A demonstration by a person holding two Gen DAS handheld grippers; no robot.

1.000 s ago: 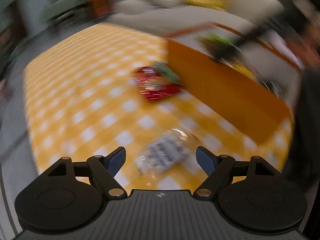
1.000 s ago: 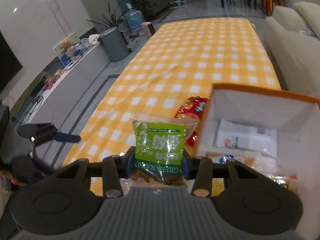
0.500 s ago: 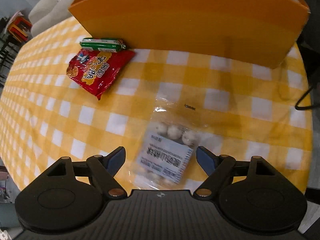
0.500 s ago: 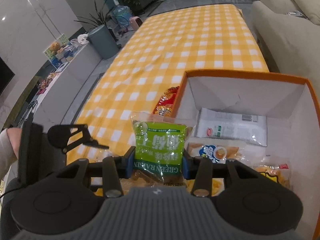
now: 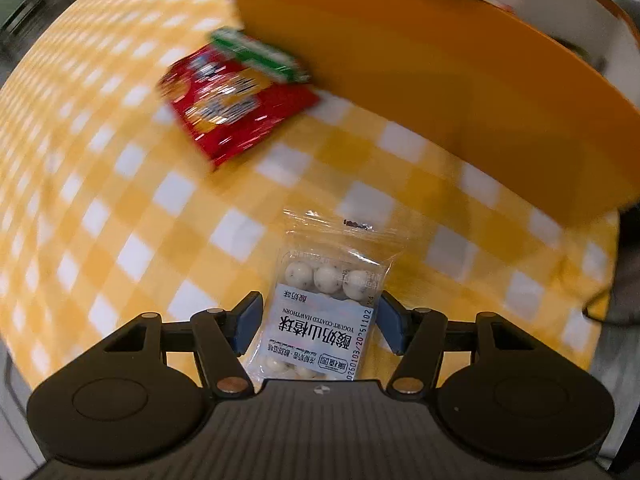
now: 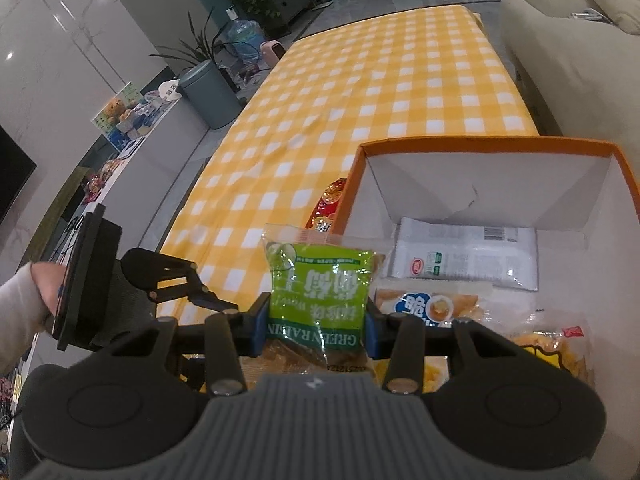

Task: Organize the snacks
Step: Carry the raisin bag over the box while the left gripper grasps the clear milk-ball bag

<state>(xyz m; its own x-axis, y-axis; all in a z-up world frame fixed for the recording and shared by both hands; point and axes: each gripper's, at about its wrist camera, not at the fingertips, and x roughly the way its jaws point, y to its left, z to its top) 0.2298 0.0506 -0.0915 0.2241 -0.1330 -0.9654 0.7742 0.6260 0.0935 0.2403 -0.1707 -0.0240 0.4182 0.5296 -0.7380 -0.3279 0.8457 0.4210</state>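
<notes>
A clear bag of yogurt-coated hawthorn balls [image 5: 324, 300] lies on the yellow checked tablecloth [image 5: 120, 200]. My left gripper [image 5: 318, 320] points down over it, its jaws closing, and the blue pads meet the bag's two side edges. Farther off, a red snack bag [image 5: 232, 100] and a green packet [image 5: 256, 54] lie against the orange box [image 5: 440, 80]. My right gripper [image 6: 316, 328] is shut on a green raisin bag [image 6: 320, 284], held upright over the near left corner of the orange box [image 6: 480, 146].
The box holds a white packet [image 6: 464, 256], a blue-and-white snack bag [image 6: 428, 304] and a yellow chip bag [image 6: 552, 344]. A beige sofa [image 6: 580, 40] runs along the table's right side. A grey bin [image 6: 212, 92] stands on the floor to the left.
The left gripper dropped onto the hawthorn ball bag and its jaws narrowed onto the bag's sides. The right gripper with the raisin bag shifted slightly toward the box.
</notes>
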